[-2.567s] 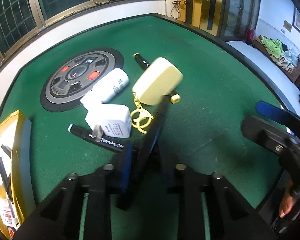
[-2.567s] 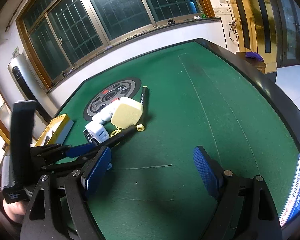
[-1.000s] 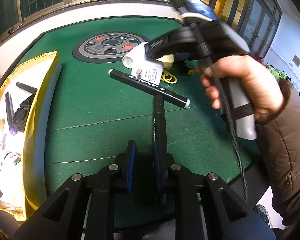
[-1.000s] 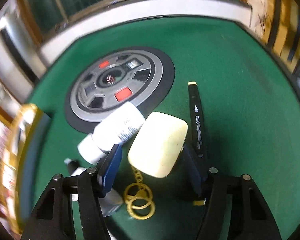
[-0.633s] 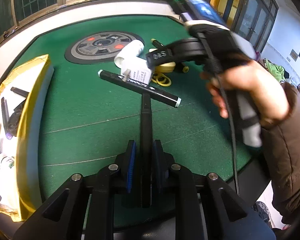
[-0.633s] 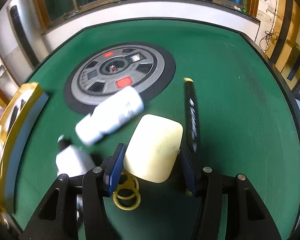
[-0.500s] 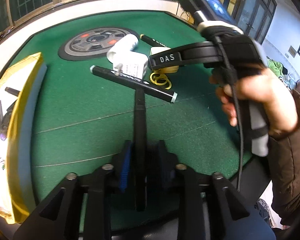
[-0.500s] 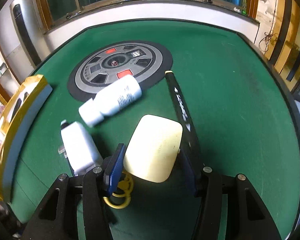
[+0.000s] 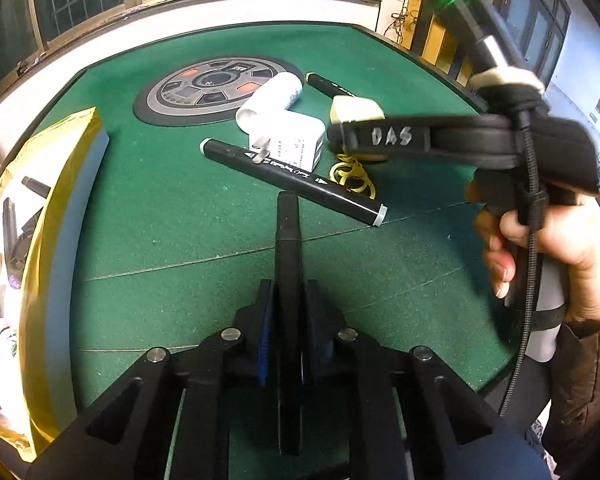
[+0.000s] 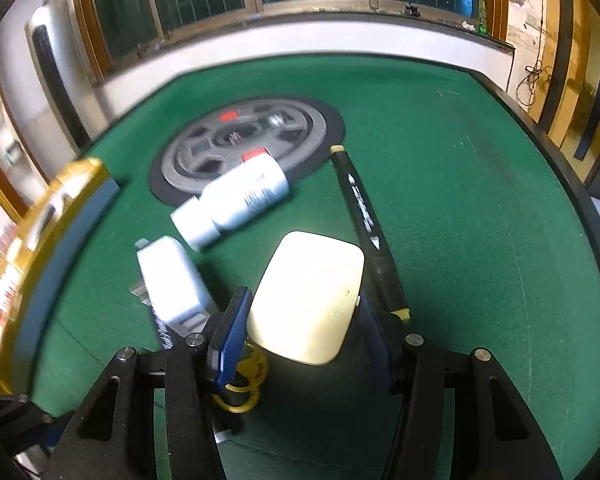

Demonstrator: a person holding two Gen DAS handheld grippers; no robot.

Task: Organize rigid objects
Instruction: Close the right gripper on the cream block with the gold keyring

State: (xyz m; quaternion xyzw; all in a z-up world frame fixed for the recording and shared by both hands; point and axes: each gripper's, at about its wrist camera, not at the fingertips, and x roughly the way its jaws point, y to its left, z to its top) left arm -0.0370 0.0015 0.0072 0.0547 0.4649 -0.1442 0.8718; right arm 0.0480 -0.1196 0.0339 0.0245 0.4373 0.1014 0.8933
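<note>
Over the green table [image 9: 180, 216], left tongs [image 9: 286, 300] pinch a black marker [image 9: 287, 248] lengthwise, tip pointing away.

table [image 10: 460, 184]: green felt, matt, slightly rough
case [image 10: 308, 296]: cream plastic, smooth
rings [image 9: 352, 176]: shiny gold metal
box [image 9: 40, 208]: glossy gold foil
</note>
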